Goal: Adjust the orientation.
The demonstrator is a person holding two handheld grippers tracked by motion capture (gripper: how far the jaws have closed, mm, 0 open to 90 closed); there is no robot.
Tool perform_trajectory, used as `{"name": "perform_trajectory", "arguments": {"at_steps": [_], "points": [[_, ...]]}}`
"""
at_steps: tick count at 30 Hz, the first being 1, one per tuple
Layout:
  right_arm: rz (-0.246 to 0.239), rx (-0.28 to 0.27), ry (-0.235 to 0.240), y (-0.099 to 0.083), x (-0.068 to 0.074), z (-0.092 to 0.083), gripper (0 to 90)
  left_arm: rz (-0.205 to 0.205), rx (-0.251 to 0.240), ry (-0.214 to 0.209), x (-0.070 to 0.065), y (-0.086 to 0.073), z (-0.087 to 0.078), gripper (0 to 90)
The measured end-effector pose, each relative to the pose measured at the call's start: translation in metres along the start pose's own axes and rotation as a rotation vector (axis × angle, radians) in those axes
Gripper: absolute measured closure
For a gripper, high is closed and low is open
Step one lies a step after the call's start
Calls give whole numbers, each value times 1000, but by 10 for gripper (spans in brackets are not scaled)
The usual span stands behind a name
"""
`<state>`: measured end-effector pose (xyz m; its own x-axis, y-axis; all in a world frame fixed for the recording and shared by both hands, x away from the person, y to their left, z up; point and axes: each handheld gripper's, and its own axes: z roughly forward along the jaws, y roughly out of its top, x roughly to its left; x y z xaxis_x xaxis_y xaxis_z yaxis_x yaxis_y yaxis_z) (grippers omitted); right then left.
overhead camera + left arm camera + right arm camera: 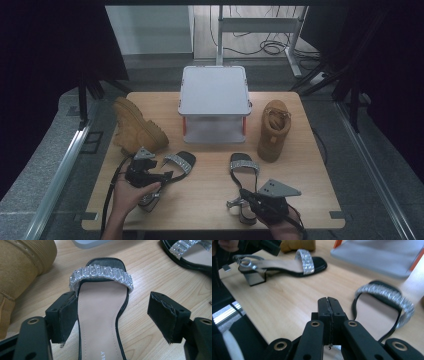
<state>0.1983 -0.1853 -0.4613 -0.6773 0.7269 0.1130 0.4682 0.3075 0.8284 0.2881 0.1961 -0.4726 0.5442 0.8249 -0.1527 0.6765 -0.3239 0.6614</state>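
Lower left of the high view, the left tool stands spread, one pad either side of the black sandal with a glittering silver strap on the wooden tabletop. Lower right, the right tool is pressed together, empty, just beside the matching black silver-strapped sandal.
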Motion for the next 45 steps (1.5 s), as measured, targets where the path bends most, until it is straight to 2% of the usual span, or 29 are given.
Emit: {"name": "perform_trajectory", "arguments": {"at_steps": [2,5,6,10,18,24,28,32,38,45], "points": [[8,19,10,-7,5,2,897,6,7,2,0,0,2,245],[-1,44,19,-13,11,6,897,7,10,0,0,0,3,245],[-15,69,19,-18,17,13,898,8,15,1,-1,1,3,245],[-8,109,25,-27,23,21,897,4,17,2,0,0,4,245],[-55,174,-8,-36,31,27,898,-7,12,7,2,-1,2,245],[-77,179,-29,-40,29,23,899,-18,5,16,4,-2,-1,244],[-90,192,-49,-43,24,18,899,-22,3,19,5,-3,-2,244],[-103,214,-119,-50,12,12,900,-22,7,23,6,-3,-3,244],[-53,202,-156,-56,-12,1,900,-23,1,25,6,-3,-4,244],[-15,178,-163,-60,-33,-7,900,-20,9,25,7,-4,-4,244]]}}
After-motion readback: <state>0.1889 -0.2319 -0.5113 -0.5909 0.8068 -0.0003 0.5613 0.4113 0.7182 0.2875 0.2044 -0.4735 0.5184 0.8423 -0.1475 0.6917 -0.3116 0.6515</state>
